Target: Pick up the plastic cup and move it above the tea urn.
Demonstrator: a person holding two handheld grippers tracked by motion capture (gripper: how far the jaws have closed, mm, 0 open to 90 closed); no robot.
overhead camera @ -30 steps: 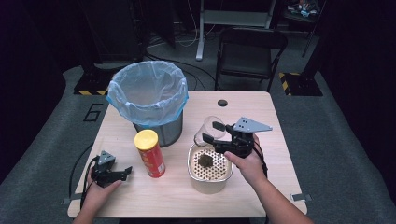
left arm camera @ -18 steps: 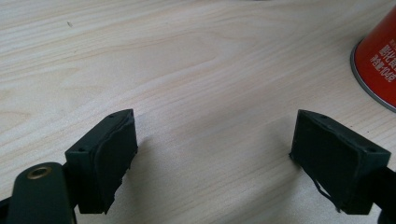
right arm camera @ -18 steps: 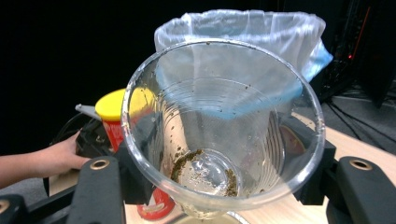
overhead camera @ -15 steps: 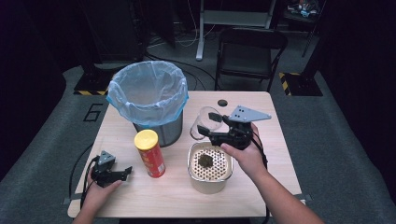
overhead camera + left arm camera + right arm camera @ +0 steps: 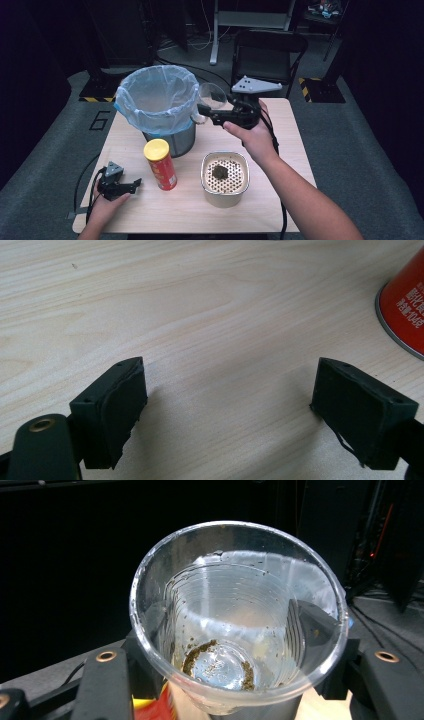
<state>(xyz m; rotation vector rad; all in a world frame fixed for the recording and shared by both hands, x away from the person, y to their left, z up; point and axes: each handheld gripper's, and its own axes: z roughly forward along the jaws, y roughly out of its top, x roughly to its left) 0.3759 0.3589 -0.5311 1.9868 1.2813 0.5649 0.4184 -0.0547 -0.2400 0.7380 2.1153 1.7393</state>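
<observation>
Right hand-held gripper (image 5: 204, 111) clamped on the clear plastic cup (image 5: 235, 620), held above the tabletop (image 5: 280, 130) just beside the rim of the bag-lined bin (image 5: 157, 107); dark dregs stuck at the cup bottom. Left hand-held gripper (image 5: 230, 405) rests on the tabletop in front of the bin, jaws wide apart with nothing between them, red can (image 5: 406, 305) just beside.

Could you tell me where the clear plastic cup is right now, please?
In the high view, the clear plastic cup is held in the right gripper, lifted just right of the lined bin, behind the strainer pot.
</observation>
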